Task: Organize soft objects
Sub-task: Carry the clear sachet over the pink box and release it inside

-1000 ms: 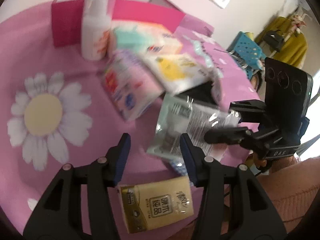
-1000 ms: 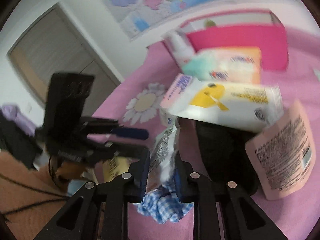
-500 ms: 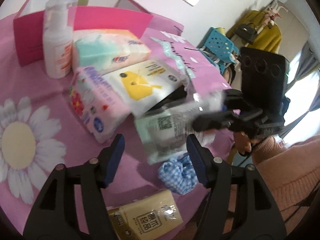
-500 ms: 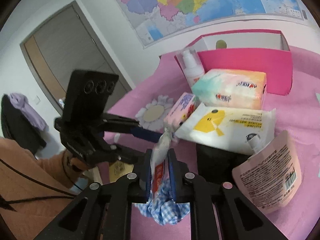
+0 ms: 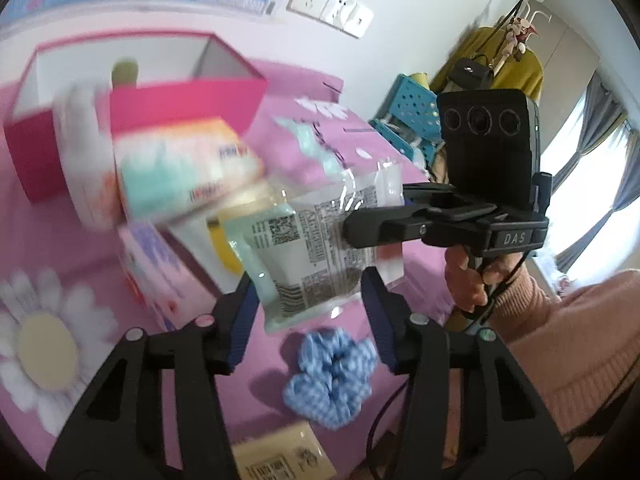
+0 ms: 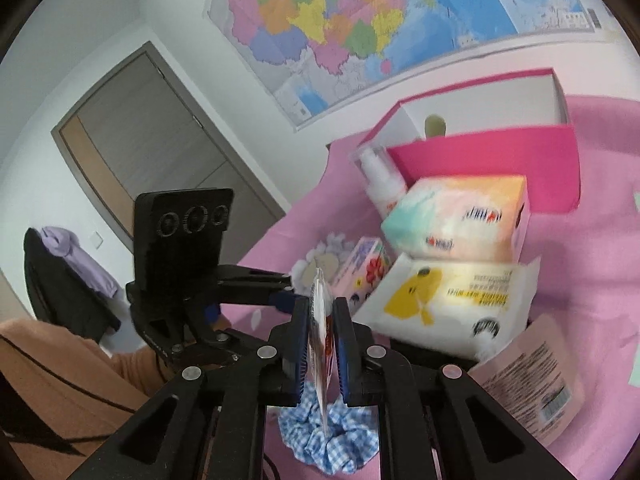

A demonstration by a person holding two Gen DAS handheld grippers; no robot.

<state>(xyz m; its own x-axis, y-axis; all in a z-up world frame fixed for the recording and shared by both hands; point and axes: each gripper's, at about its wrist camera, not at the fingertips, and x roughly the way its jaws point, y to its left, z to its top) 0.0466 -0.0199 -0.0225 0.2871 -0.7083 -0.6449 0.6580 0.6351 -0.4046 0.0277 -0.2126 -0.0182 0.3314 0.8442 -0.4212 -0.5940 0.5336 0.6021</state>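
One sachet (image 5: 316,248) pinched in the right gripper (image 6: 322,344); left gripper (image 5: 308,320), closing, straddles it ungripped.

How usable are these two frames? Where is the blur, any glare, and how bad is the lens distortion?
Left wrist view: heavy motion blur on the tissue packs and pink box; the clear packet and right gripper are sharper; the window is blown out. Right wrist view: milder blur on the yellow-print pack; the wall map is crisp. Both bend strongly at the edges.
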